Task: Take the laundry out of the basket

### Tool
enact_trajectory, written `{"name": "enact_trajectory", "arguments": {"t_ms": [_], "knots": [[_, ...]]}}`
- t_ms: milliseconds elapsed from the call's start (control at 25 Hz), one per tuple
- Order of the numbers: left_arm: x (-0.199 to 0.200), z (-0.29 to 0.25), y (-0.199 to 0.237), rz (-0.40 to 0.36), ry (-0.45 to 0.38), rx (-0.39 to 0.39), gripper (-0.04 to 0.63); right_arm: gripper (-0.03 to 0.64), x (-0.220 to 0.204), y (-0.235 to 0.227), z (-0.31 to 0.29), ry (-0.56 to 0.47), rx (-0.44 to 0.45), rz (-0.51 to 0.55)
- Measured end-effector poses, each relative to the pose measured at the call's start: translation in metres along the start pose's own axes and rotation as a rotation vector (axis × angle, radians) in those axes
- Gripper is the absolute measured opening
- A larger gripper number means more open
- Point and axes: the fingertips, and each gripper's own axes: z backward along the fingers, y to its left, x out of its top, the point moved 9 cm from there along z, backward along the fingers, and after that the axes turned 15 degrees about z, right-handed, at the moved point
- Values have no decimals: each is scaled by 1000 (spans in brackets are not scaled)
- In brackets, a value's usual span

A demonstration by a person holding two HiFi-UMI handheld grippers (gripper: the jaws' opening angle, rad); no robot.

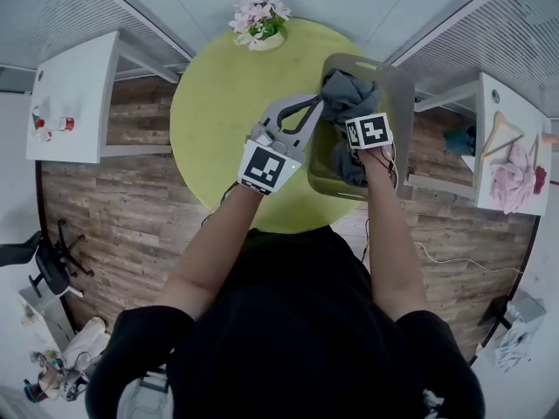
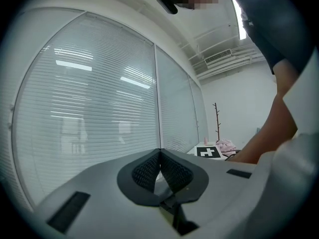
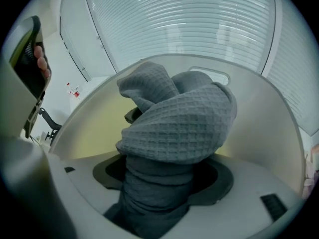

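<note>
Right gripper (image 3: 167,176): jaws wide apart, clamped on a bunched grey towel (image 3: 182,123). The cloth fills the gap and bulges past the pads. Towel is over the basket (image 1: 397,90) on the green table (image 1: 218,103).
Left gripper (image 2: 160,156): jaws together, pads meeting at the tips, nothing between. Tips are near the basket's rim.

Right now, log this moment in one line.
left gripper: shut, empty | right gripper: shut on cloth | cloth: grey, bunched, over basket | basket: on table

Plain black short-sleeved shirt (image 1: 293,321)
</note>
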Motion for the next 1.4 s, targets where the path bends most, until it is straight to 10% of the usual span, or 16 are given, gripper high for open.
{"name": "enact_trajectory", "arguments": {"t_ms": [1400], "knots": [[108, 58, -2, -60, -87, 5, 6, 357, 109, 95, 168, -61, 62, 477]]}}
